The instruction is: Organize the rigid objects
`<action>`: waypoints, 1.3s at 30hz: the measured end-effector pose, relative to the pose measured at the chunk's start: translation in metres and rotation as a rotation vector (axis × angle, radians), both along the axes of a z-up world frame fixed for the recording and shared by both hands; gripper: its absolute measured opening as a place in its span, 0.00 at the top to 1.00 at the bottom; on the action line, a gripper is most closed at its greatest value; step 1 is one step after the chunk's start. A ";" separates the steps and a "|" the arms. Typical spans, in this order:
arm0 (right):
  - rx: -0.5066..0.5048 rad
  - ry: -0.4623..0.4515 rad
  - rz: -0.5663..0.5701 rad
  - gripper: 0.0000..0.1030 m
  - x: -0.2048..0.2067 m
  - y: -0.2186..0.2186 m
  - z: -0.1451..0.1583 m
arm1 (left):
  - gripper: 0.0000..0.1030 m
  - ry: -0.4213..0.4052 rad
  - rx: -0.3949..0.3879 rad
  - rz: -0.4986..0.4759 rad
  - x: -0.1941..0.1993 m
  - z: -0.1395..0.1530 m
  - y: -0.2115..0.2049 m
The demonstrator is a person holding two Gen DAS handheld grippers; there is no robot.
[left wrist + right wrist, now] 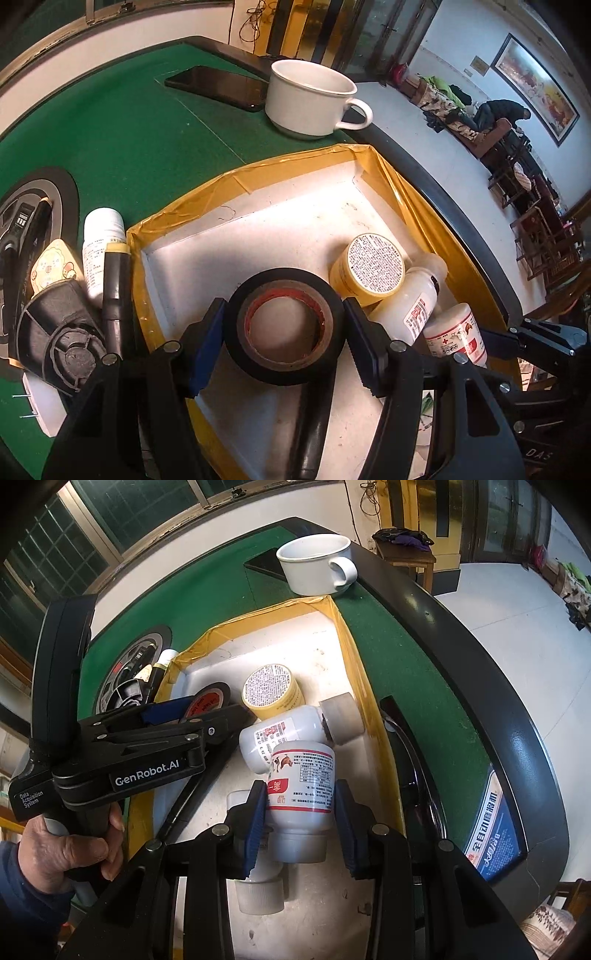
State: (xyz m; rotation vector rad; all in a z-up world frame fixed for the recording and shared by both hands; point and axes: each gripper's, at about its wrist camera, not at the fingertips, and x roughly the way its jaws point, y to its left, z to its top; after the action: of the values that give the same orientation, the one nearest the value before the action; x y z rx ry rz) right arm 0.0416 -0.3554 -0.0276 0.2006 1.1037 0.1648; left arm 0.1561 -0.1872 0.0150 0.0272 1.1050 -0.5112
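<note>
My left gripper (284, 319) is shut on a black tape roll (255, 354) with a red-brown core, held low over a white tray (258, 221) edged in yellow tape. The same gripper (207, 709) and the tape roll (207, 698) show at the left of the right wrist view. My right gripper (301, 790) is shut on a white bottle with a red label (303, 771), cap towards the camera, over the tray (325, 653). In the tray lie a yellow jar (369, 266) on its side, a second white bottle (410, 302) and a white pipe fitting (258, 886).
A white cup (310, 99) and a black phone (218, 86) stand beyond the tray on green felt. Left of the tray lie a small white bottle (101, 251), a black marker (114, 295), a black round part (59, 332) and a white plug (40, 406). A hand (70, 853) holds the left gripper.
</note>
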 end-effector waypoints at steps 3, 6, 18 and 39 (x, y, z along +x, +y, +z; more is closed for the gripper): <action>-0.006 0.003 -0.006 0.68 -0.001 0.000 0.001 | 0.35 0.004 -0.012 0.009 0.001 0.002 0.002; 0.006 0.001 -0.017 0.68 -0.003 -0.002 0.003 | 0.29 -0.001 -0.023 0.011 0.000 0.006 0.002; 0.025 -0.047 -0.056 0.67 -0.017 -0.005 0.017 | 0.29 -0.048 -0.042 -0.005 -0.017 0.031 0.010; 0.046 -0.071 -0.007 0.67 -0.029 0.046 0.026 | 0.29 -0.051 -0.092 0.074 -0.025 0.033 0.142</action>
State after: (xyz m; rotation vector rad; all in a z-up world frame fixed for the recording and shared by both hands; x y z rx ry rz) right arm 0.0125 -0.3098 -0.0011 0.2383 1.0292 0.1896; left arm 0.1307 -0.0456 0.0483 -0.0801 1.0282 -0.4922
